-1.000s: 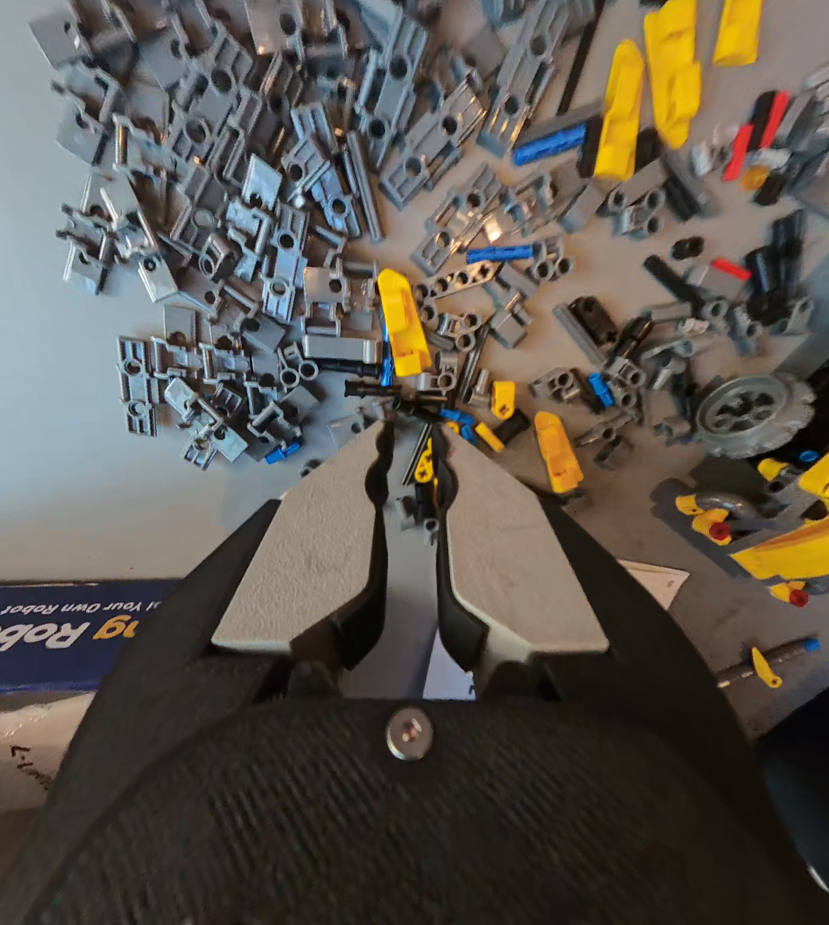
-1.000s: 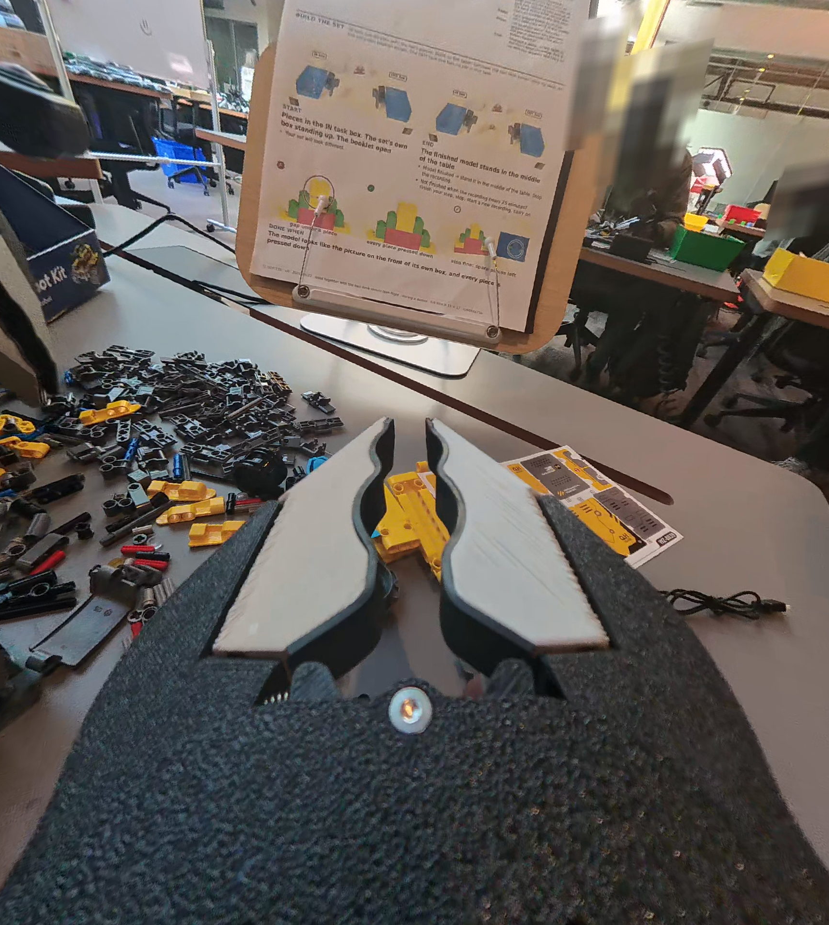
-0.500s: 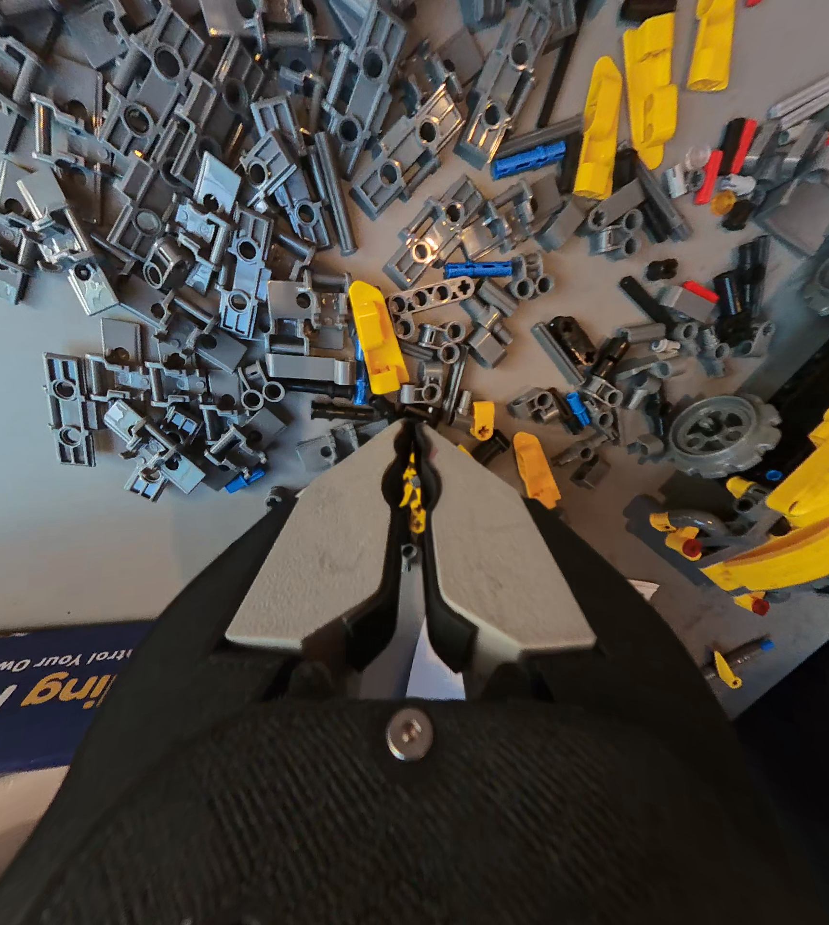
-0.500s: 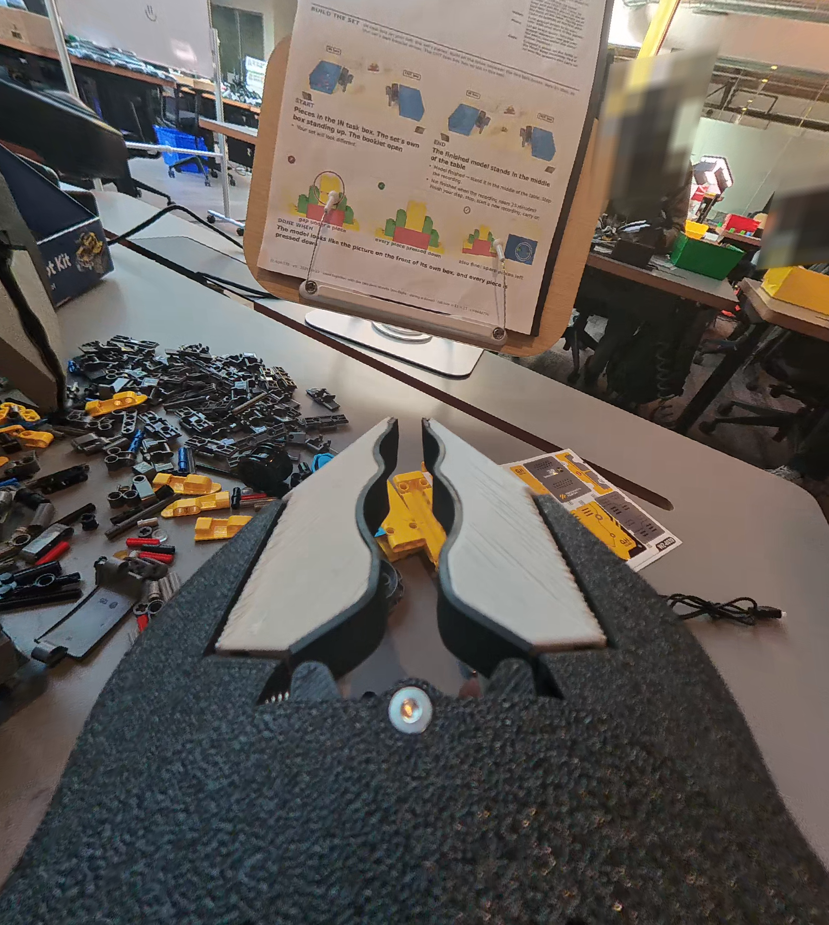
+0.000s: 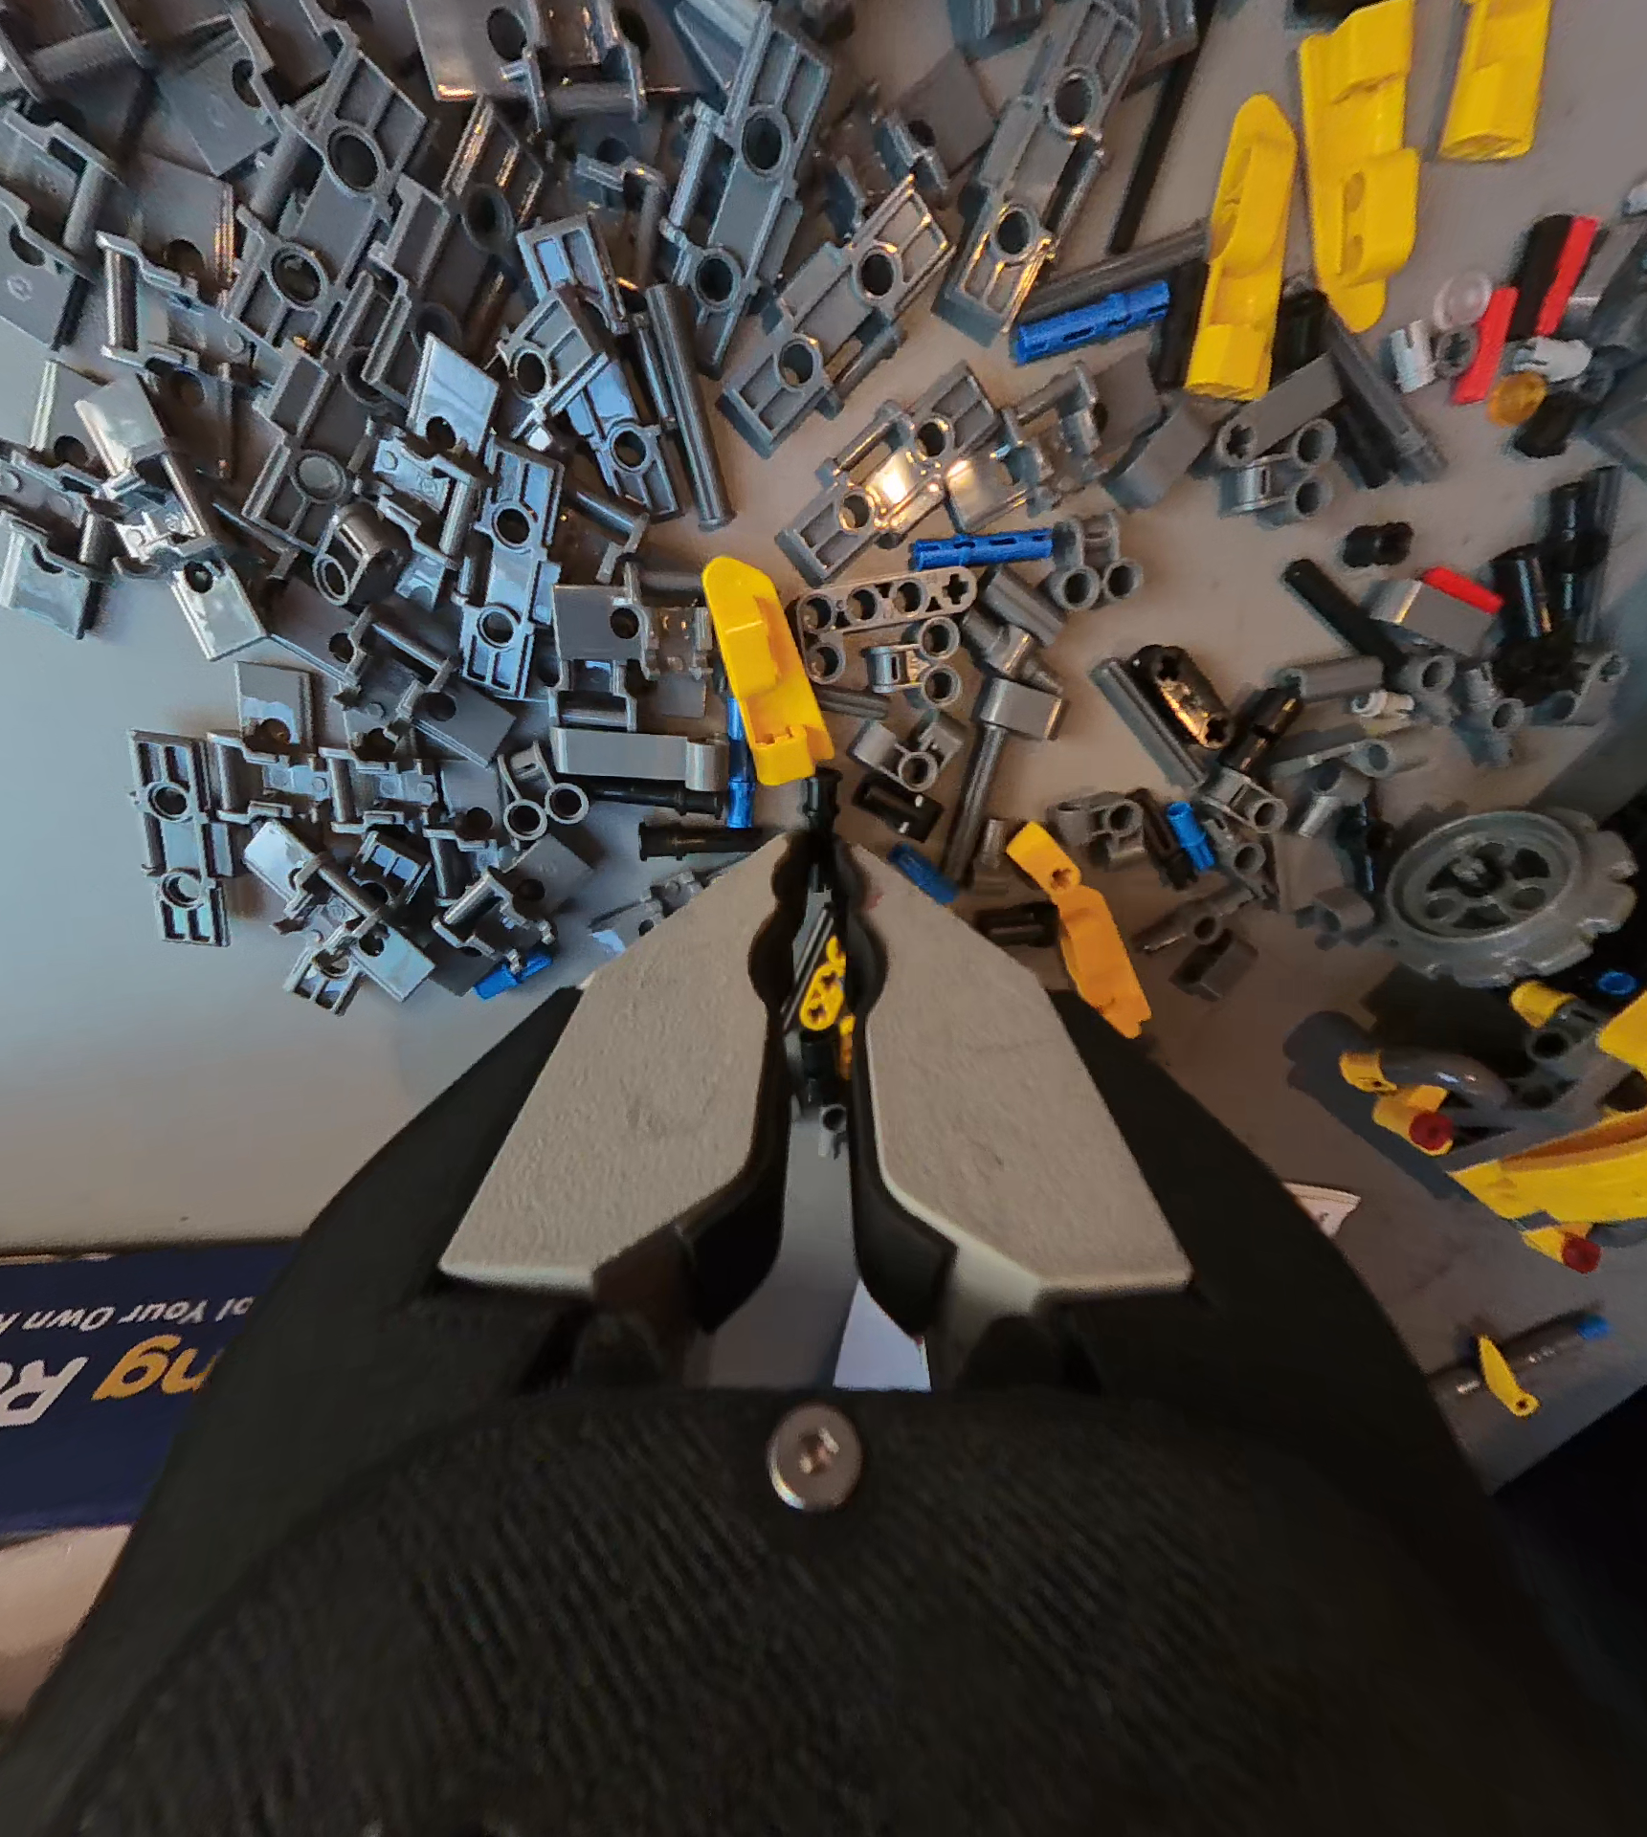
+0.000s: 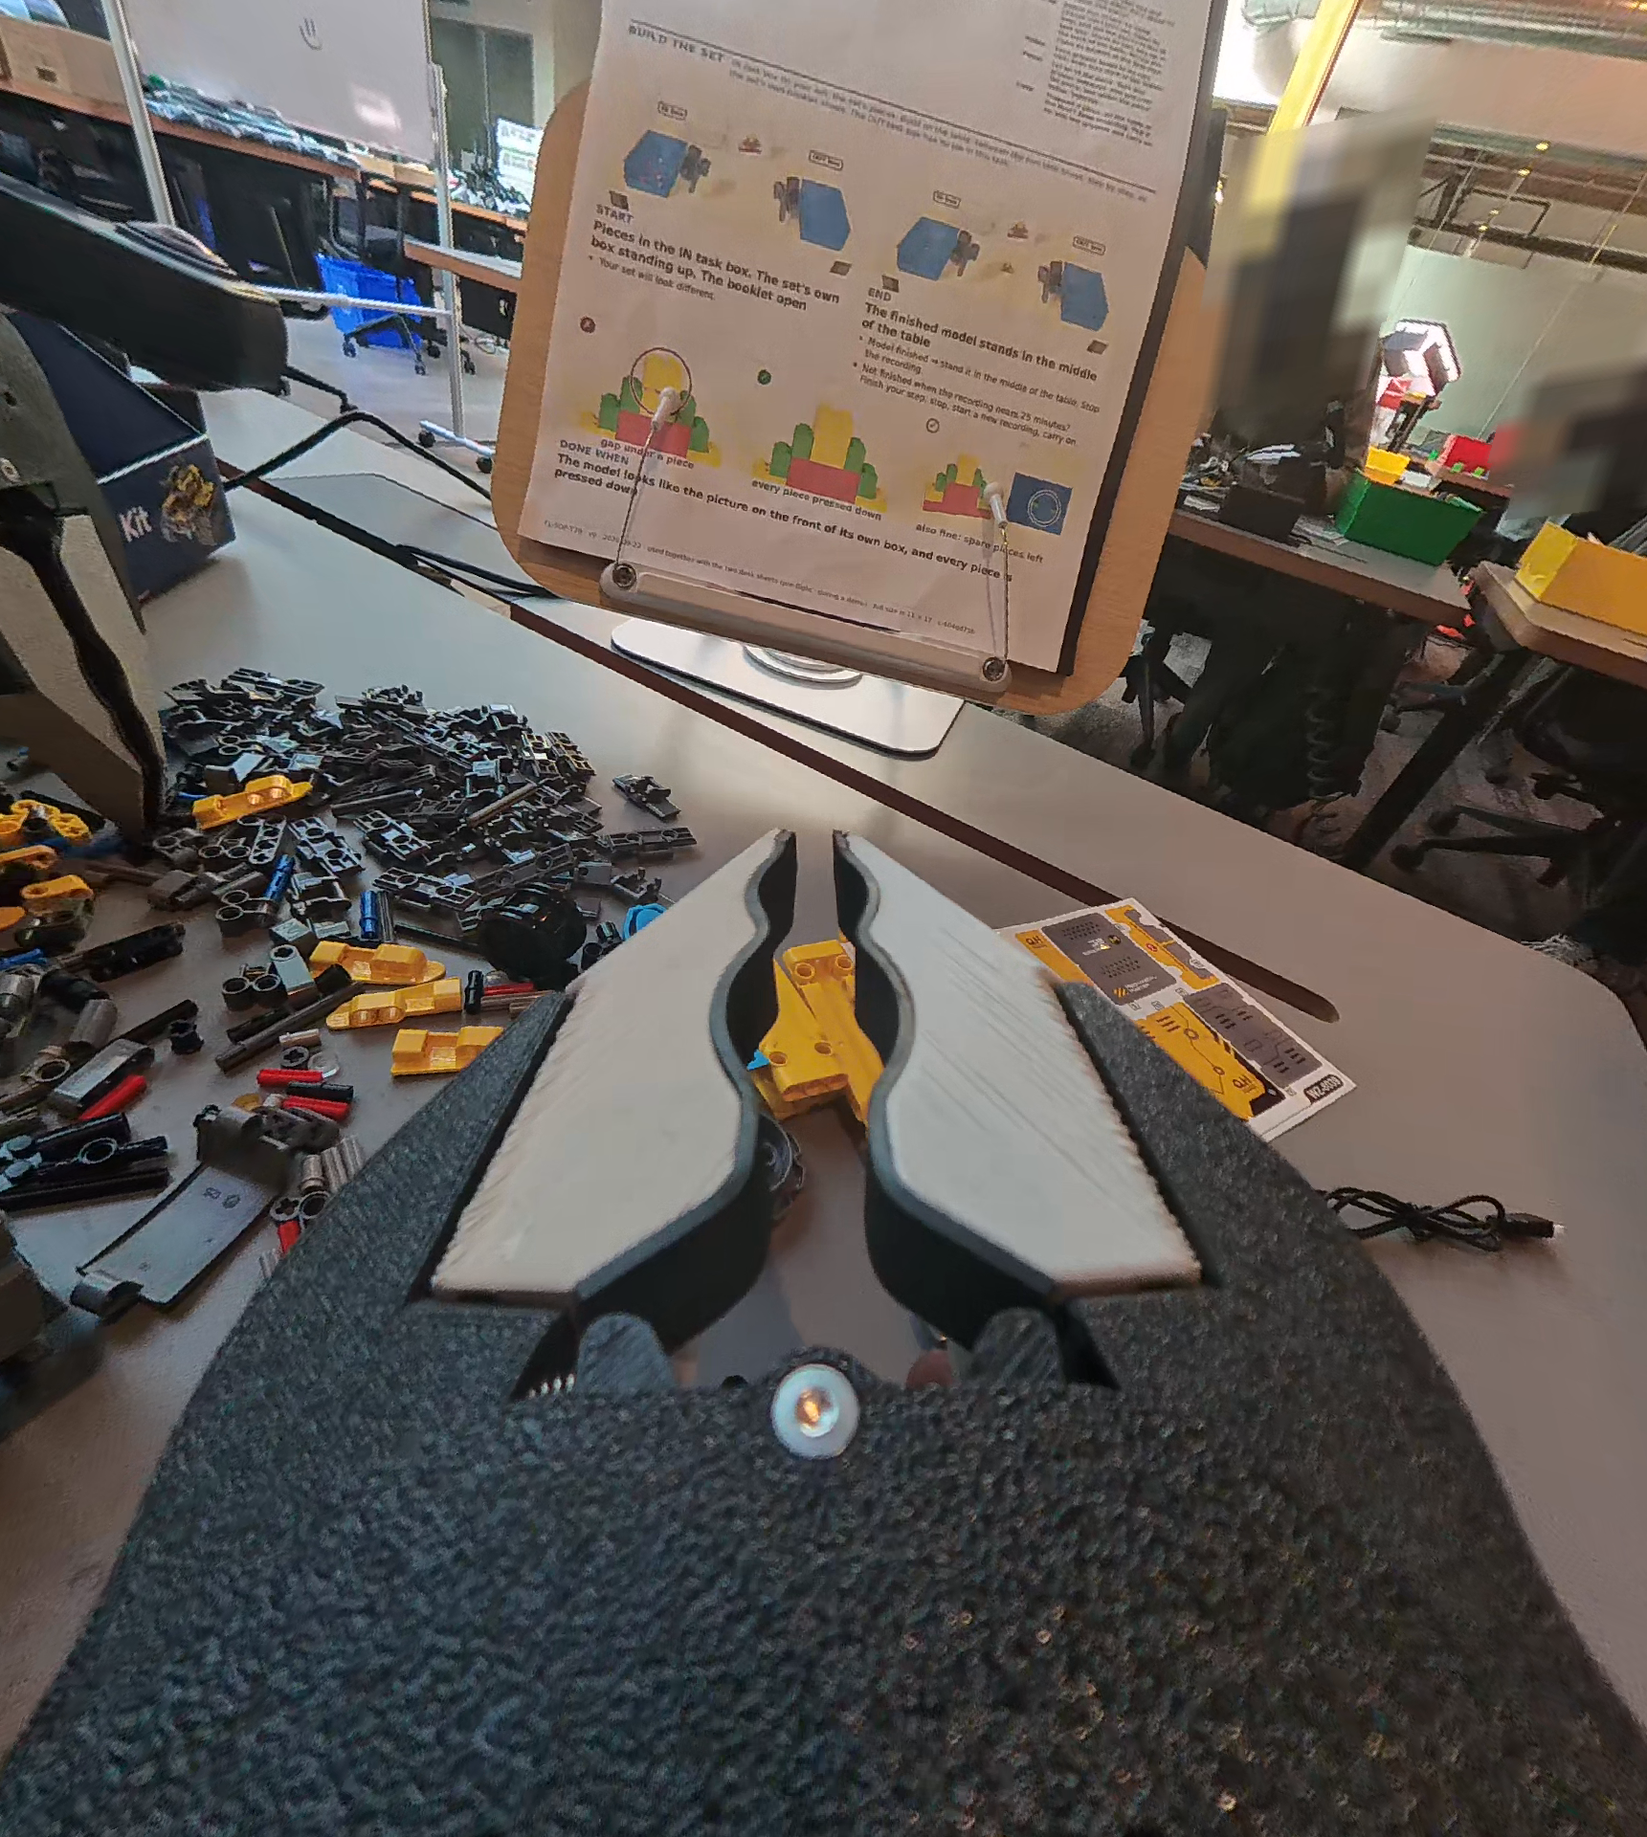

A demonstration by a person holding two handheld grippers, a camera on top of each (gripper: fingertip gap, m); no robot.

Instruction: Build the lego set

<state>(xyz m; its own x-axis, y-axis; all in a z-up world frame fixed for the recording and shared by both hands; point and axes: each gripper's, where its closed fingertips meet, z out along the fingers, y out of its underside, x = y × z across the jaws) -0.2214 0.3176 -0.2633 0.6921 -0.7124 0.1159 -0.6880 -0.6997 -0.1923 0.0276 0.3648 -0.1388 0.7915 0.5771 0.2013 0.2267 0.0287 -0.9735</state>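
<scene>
My left gripper (image 5: 817, 845) points down into loose building pieces on a grey table (image 5: 53, 1044). Its jaws are shut on a thin black pin (image 5: 819, 800) that sticks out past the tips. A small yellow piece (image 5: 824, 984) shows in the slit between the fingers. My right gripper (image 6: 814, 845) hovers above the table, its jaws nearly closed around a yellow built assembly (image 6: 814, 1044). The left gripper also shows in the right wrist view (image 6: 148, 810), tips down in the pile. The assembly also shows at the right edge of the left wrist view (image 5: 1614, 1173).
A dense heap of grey pieces (image 5: 401, 477) lies left of the tips, with a yellow curved panel (image 5: 764, 676) and a grey wheel (image 5: 1495, 895) nearby. A blue box (image 5: 53, 1382) lies at the near left. An instruction stand (image 6: 849, 348), sticker sheet (image 6: 1187, 1014) and black cable (image 6: 1435, 1218) sit farther off. To the grey wheel (image 5: 1495, 895): left tips about 12 cm, right tips about 25 cm.
My left gripper has closed from partly open to shut on the black pin at the edge of the pile. My right gripper has barely moved and keeps the yellow assembly.
</scene>
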